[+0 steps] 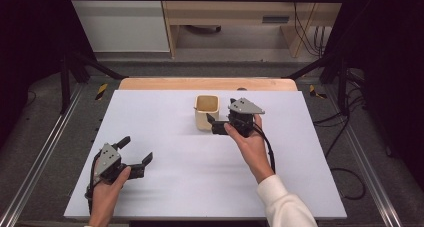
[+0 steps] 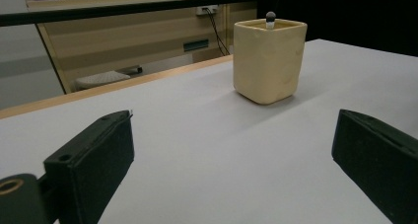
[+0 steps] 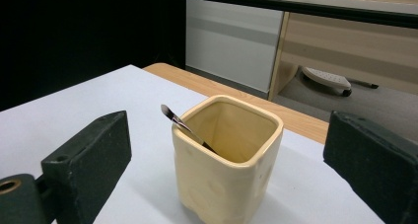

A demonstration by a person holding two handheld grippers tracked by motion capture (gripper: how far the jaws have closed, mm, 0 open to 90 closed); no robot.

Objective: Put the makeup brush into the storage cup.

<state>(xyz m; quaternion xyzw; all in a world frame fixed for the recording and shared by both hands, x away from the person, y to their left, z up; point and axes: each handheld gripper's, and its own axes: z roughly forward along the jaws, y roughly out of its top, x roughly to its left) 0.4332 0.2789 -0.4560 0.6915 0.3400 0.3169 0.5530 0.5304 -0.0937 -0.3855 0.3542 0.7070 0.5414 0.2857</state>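
Right gripper view looks down on a cream ceramic cup (image 3: pixel 226 155), squarish with rounded corners and a glossy, slightly dimpled glaze. It is probably rigid, fairly heavy, slippery and chippable; opposite flat walls look the safest hold. A thin metal handle (image 3: pixel 183 127) leans against its inner rim. The cup stands on the far middle of the white desk (image 1: pixel 200 172). The right tongs (image 1: pixel 216 123) gape open just beside it; the left tongs (image 1: pixel 135 151) rest open, well apart.

Lower part of the thin metal handle (image 3: pixel 183 127) out of sight inside the cream square cup (image 3: pixel 226 160).
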